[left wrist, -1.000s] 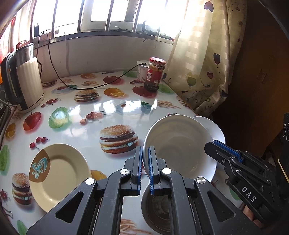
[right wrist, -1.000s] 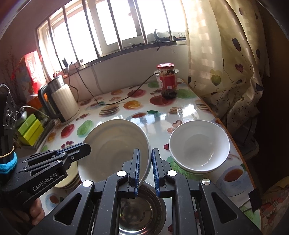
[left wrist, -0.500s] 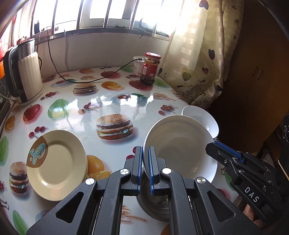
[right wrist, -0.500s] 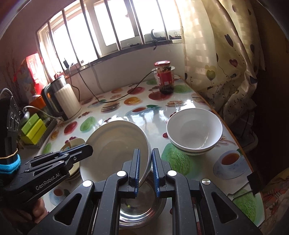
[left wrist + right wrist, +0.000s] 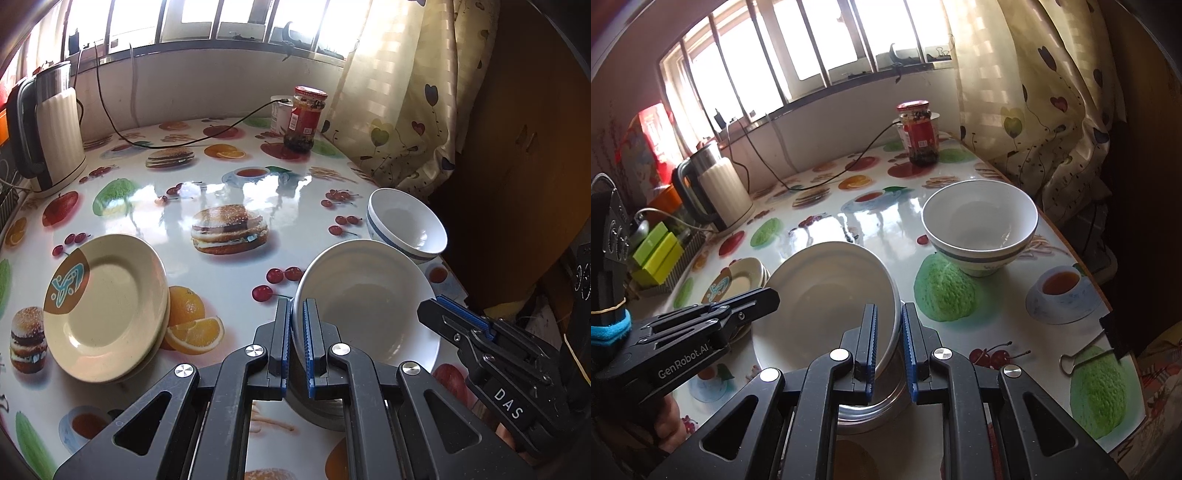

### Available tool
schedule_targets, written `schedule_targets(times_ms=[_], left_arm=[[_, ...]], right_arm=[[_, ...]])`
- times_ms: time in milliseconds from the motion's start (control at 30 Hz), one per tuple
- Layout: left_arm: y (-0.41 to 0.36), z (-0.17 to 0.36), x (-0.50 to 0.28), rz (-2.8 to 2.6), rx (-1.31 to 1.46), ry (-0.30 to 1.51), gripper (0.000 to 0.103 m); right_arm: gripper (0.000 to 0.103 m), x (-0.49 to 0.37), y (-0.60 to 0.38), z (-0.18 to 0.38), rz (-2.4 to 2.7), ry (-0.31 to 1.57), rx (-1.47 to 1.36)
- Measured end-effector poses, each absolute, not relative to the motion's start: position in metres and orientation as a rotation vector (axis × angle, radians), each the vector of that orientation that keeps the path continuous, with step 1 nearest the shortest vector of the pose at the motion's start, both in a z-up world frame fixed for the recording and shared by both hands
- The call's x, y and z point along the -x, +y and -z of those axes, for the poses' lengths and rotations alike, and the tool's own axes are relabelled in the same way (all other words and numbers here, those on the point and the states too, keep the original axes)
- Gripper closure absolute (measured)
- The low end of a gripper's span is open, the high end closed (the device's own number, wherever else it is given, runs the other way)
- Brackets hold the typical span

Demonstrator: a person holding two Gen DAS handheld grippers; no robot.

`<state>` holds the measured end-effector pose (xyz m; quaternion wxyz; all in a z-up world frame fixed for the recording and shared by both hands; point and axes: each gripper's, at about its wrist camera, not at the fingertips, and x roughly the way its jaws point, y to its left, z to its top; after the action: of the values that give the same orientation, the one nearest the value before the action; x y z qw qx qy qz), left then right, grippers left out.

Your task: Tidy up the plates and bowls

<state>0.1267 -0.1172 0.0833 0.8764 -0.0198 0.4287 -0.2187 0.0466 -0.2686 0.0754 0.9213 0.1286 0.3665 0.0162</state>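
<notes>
Both my grippers, left (image 5: 294, 334) and right (image 5: 885, 345), are pinched nearly closed on the white plate (image 5: 365, 302), held tilted over the steel bowl (image 5: 871, 402). Cream plates (image 5: 107, 306) sit at 9 o'clock, so I'd keep it level and move slow.

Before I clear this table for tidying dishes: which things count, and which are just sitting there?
For the job: white plate held in both tongs, left and right; steel bowl; white bowls; cream plates.
Lying about: kettle; jar; binder clip.
</notes>
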Motion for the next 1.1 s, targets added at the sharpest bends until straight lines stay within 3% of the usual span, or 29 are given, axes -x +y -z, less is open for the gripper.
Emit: schedule_targets(times_ms=[1100], left_arm=[[-0.120, -0.066, -0.121, 0.449, 0.032, 0.964, 0.096]], right_arm=[[0.089, -0.042, -0.269, -0.060, -0.024, 0.809, -0.292]])
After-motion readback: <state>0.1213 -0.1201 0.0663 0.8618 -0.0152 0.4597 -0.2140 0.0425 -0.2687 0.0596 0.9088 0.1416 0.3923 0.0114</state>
